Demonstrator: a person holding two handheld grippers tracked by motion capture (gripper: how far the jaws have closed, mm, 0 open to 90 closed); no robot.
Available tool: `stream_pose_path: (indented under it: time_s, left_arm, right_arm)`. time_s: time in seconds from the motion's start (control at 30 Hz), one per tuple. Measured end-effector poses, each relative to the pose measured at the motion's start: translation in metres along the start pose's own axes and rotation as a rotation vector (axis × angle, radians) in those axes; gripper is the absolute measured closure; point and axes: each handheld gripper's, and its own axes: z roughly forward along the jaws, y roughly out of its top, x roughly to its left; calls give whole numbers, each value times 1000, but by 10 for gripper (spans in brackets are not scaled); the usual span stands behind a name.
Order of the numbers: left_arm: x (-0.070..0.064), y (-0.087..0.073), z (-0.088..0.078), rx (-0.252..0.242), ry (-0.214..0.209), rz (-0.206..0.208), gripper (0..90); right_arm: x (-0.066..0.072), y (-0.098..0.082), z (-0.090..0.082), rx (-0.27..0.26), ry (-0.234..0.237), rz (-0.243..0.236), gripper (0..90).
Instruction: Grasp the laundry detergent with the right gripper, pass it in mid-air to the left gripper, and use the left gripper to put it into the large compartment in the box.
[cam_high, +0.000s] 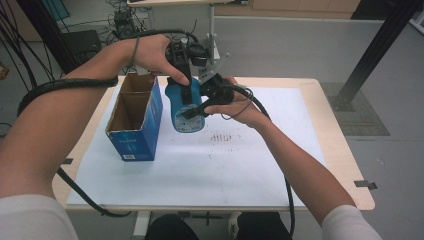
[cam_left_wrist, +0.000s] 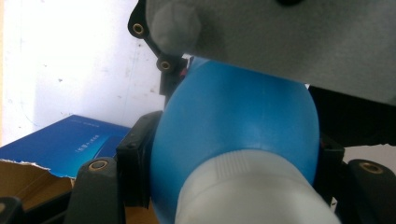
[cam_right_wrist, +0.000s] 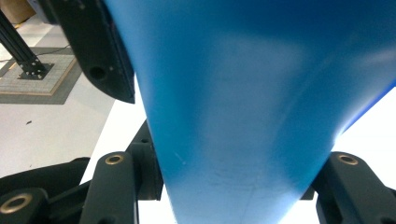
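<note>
So there's a blue plastic bottle (cam_high: 186, 112) held up in the air over the white sheet (cam_high: 240, 165) covering the table (cam_high: 345, 165), both tongs clamped on it at once. The left gripper (cam_high: 184, 75) comes at it from the far side and is closed on the upper part; in the left gripper view you can see its jaws squeezing the blue shoulder (cam_left_wrist: 243, 116) just past the ribbed white cap (cam_left_wrist: 252, 191). The right gripper (cam_high: 202, 106) comes in from the right and is shut on the lower body, and in the right gripper view the blue wall (cam_right_wrist: 243, 107) sits wedged between its two jaws.

Bottle's long axis runs mostly up and down, tilted a bit, with the flat base facing down and toward the near edge, and the cap end pointing up and away under the left hand (cam_high: 155, 52).

What's around: an open blue cardboard box (cam_high: 136, 117) stands just left of the bottle, flaps up, near but I can't tell if it touches. That's the closest obstacle. The right hand (cam_high: 240, 107) and its black cable (cam_high: 287, 200) trail off to the near right. Some faint pencil-like marks (cam_high: 225, 136) are on the sheet right of the bottle. Beyond the table there's a floor with cables and a black frame post (cam_high: 375, 55).
</note>
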Motion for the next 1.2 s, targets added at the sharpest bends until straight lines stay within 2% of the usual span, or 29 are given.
stream_pose_path:
  time_s: [1.2]
  left_arm:
    - [-1,0,0,0,2,-9,356]
  right_arm:
    - [-1,-1,1,-14,12,2,428]
